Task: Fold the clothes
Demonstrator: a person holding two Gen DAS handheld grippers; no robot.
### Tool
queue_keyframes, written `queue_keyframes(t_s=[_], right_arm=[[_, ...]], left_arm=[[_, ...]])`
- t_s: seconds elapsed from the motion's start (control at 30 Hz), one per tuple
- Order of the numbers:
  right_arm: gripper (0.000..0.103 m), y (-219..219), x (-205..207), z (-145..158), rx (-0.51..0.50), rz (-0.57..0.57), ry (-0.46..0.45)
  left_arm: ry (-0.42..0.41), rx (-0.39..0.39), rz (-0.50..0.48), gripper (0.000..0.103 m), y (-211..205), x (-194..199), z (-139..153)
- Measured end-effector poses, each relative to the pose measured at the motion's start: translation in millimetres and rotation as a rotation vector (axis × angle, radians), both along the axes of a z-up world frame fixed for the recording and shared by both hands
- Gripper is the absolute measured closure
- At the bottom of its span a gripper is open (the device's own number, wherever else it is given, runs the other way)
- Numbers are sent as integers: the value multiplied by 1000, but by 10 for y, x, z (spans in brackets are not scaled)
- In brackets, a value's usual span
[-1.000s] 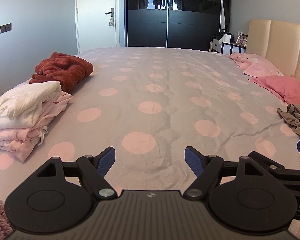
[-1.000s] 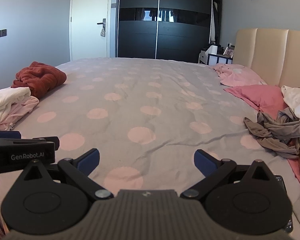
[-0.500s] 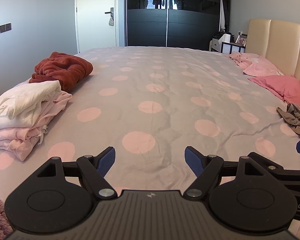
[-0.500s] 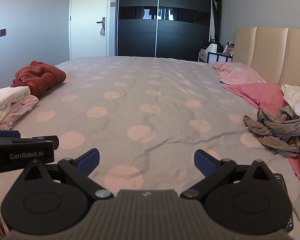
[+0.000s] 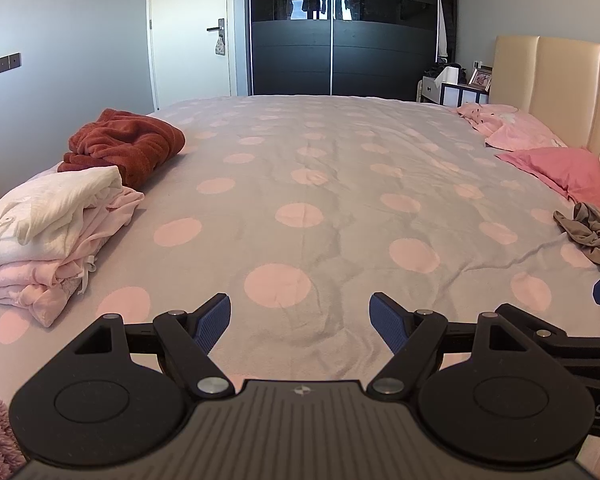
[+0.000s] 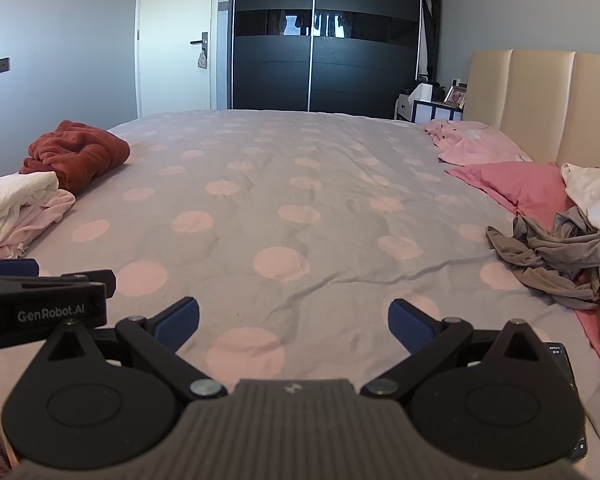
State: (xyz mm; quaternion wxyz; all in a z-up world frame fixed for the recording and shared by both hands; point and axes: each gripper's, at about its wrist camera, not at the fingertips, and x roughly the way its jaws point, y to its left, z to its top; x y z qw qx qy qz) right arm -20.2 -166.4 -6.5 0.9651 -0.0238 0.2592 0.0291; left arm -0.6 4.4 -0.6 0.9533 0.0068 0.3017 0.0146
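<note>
Presently: folded stack (image 5: 48, 236) at bed's (image 5: 320, 184) left, crumpled grey garment (image 6: 548, 256) unfolded at right; left tongs (image 5: 300, 322) and right tongs (image 6: 293, 320) wide open, empty.

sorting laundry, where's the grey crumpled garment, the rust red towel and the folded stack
grey crumpled garment (image 6: 548, 256), right wrist view, middle folds
rust red towel (image 5: 126, 146), left wrist view, top
folded stack (image 5: 52, 216), left wrist view, white top layer
</note>
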Motion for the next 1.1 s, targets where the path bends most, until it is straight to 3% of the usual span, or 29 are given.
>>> queue_keyframes(t_s=[0.83,1.1], right_arm=[[1,-6,9,4,3,-4,8],[1,-264,49,84,28,-39,15]], left_arm=[[3,-2,-11,27,18,4,3],[15,9,-11,27,24,24,28]])
